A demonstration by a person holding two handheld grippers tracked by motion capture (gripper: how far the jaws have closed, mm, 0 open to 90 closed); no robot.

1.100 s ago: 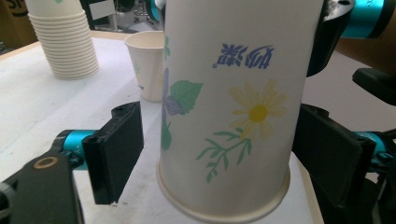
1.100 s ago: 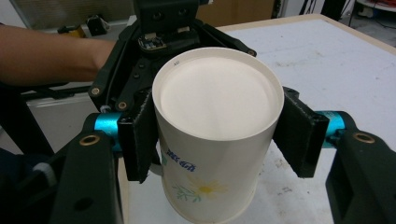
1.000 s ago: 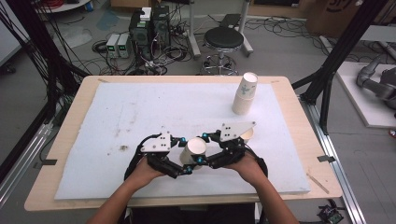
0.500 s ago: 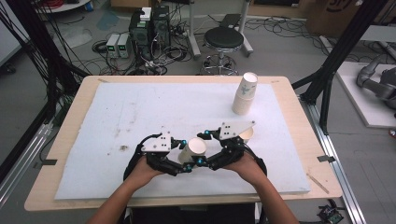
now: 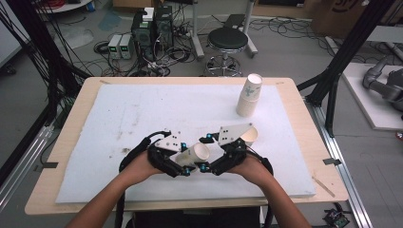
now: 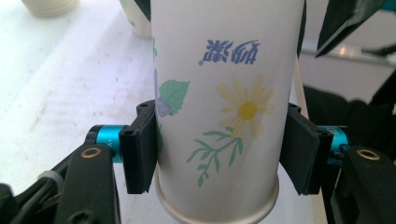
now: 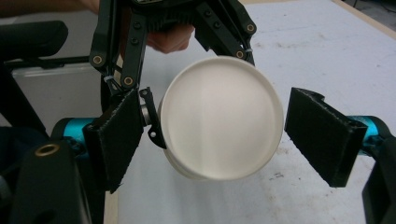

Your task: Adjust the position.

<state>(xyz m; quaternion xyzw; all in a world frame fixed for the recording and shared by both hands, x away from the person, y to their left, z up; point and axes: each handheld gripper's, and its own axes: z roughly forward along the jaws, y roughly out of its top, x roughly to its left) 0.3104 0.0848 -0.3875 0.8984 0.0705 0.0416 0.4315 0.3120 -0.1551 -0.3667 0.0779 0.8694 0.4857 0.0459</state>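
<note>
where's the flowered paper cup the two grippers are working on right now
In the high view the flowered paper cup lies sideways near the table's front edge, clamped in the left gripper, with the open right gripper beside its mouth.

Black tool (image 5: 192,164), teal fittings, grey plate

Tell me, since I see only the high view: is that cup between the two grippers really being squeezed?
Observer: Yes. The left gripper presses its pads on both sides of the paper cup.
Operator: And the other one?
Observer: The right gripper has just opened its jaws. Its pads stand apart from the cup's round white end.
Operator: Is the cup plain?
Observer: No, it bears a yellow daisy with green leaves.
</note>
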